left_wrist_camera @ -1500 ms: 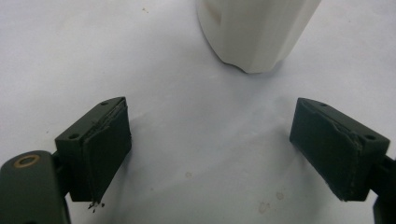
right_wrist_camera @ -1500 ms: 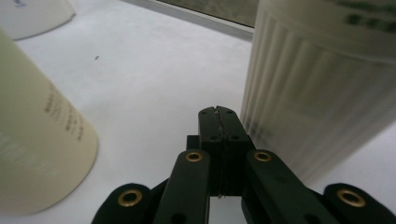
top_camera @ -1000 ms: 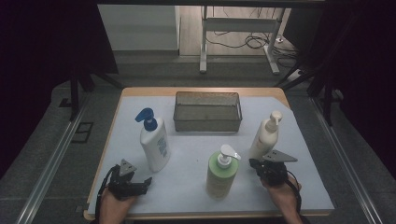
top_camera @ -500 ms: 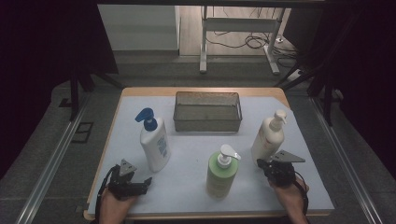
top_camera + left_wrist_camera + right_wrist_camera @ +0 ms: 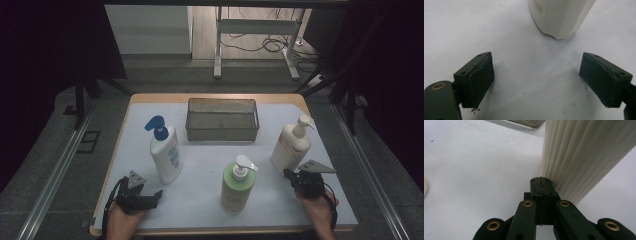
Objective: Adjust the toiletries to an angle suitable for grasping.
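Three pump bottles stand on the white mat (image 5: 200, 165): a white one with a blue pump (image 5: 166, 152), a green one with a white pump (image 5: 237, 184), and a cream one (image 5: 291, 146) at the right. My left gripper (image 5: 158, 195) lies near the front left edge. Its jaws are open wide with nothing between them (image 5: 536, 61), and the white bottle's base (image 5: 560, 18) is just ahead. My right gripper (image 5: 290, 175) is shut and empty. Its tips (image 5: 540, 180) rest against the foot of the ribbed cream bottle (image 5: 586, 155).
A grey mesh basket (image 5: 222, 131) stands at the middle back of the mat, with nothing in it. The table's wooden edge (image 5: 215, 97) runs behind it. A metal frame and cables sit on the floor beyond.
My right hand has slid to the right along the front of the mat with its jaws shut. The cream bottle seems to have shifted slightly right too. The left gripper has stayed put.
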